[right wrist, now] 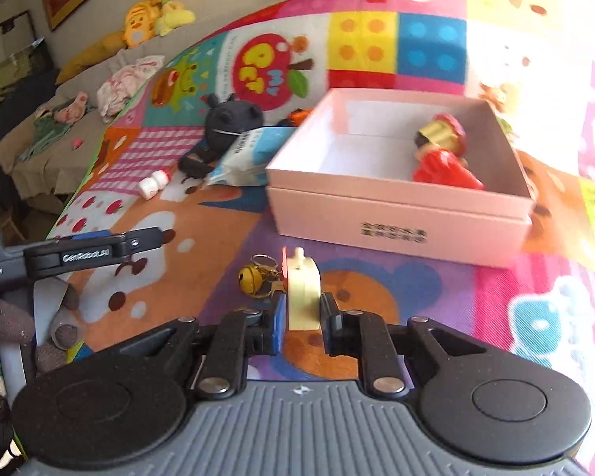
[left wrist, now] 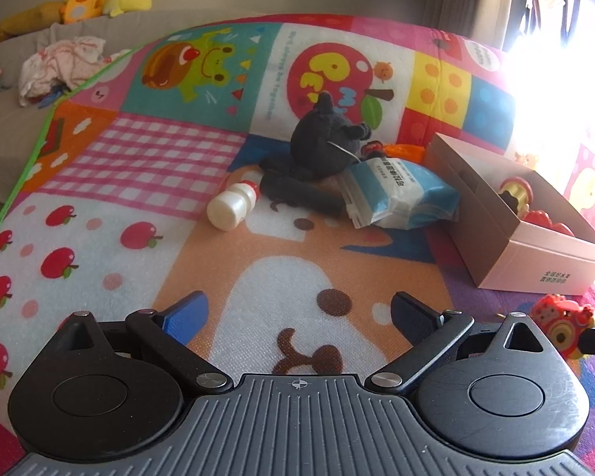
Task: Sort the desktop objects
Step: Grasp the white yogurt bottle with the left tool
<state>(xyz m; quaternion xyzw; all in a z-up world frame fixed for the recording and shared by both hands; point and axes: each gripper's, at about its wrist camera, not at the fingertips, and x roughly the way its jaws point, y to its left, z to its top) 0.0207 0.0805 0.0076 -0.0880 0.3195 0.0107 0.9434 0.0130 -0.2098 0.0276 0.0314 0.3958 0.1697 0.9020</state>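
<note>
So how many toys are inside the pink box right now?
1: a red and gold toy figure lies in the pink cardboard box, at its far right corner. The near wall may hide others.

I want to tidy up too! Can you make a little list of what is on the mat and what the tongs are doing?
surface: play mat
box: pink box, open
in box: red doll
left of box: wipes pack, black plush, white bottle
left tongs: open, empty, over the mat
right tongs: shut on a cream toy with a bell on it
not in box yet: pack, plush, bottle, cream toy
</note>
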